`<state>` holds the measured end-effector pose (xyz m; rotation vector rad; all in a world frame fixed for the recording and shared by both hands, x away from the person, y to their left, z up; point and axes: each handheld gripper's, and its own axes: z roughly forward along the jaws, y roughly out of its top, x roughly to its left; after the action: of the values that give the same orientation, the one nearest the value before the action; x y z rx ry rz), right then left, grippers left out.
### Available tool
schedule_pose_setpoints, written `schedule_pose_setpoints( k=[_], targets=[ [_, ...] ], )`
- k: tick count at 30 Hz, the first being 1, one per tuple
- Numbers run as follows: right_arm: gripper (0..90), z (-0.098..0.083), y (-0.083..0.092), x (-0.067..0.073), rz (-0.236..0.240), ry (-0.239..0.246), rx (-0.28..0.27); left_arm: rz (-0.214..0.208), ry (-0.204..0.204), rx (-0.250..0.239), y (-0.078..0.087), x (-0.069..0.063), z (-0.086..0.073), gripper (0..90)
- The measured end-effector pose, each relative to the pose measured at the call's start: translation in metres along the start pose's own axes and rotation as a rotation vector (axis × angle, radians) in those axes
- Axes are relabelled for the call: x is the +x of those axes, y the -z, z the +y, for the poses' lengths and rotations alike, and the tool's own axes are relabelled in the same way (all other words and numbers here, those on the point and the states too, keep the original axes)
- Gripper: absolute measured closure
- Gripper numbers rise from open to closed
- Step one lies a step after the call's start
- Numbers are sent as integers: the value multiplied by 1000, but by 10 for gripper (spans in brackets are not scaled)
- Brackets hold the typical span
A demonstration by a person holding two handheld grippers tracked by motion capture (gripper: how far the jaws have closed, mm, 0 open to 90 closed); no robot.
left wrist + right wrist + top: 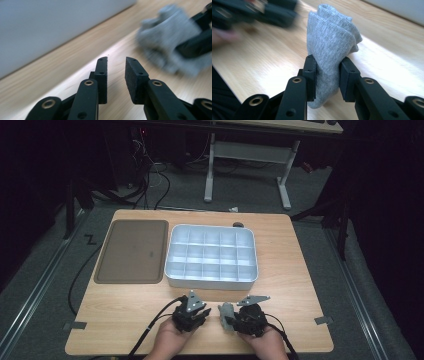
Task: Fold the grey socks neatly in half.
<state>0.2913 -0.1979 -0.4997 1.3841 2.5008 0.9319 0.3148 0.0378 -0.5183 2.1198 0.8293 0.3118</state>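
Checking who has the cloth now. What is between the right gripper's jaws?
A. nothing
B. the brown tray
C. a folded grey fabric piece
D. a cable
C: in the right gripper view the right gripper pinches the grey fabric piece between both pads.

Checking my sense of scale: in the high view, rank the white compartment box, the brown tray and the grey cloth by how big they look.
1. white compartment box
2. brown tray, clearly a smaller footprint than the box
3. grey cloth, by far the smallest
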Motion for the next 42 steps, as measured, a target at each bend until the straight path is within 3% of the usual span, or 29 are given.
schedule_pose_setpoints(
  k=[7, 13, 16, 18, 25, 30, 42],
  targets=[
    [711, 8, 9, -11, -75, 37, 96, 107, 38, -12, 34, 41, -29, 617],
    [710, 13, 13, -19, -119, 53, 155, 159, 48, -53, 49, 53, -44, 531],
    [709, 16, 16, -24, -151, 58, 184, 153, 66, -73, 53, 57, -51, 507],
    [710, 16, 17, -27, -161, 63, 197, 172, 59, -79, 57, 60, -53, 492],
    [707, 21, 23, -40, -199, 60, 259, 197, 112, -123, 66, 75, -58, 461],
    [706, 22, 26, -47, -230, 68, 295, 203, 122, -127, 68, 78, -59, 426],
    [706, 28, 30, -57, -261, 128, 392, 167, 129, -145, 74, 79, -61, 386]
  ],
)
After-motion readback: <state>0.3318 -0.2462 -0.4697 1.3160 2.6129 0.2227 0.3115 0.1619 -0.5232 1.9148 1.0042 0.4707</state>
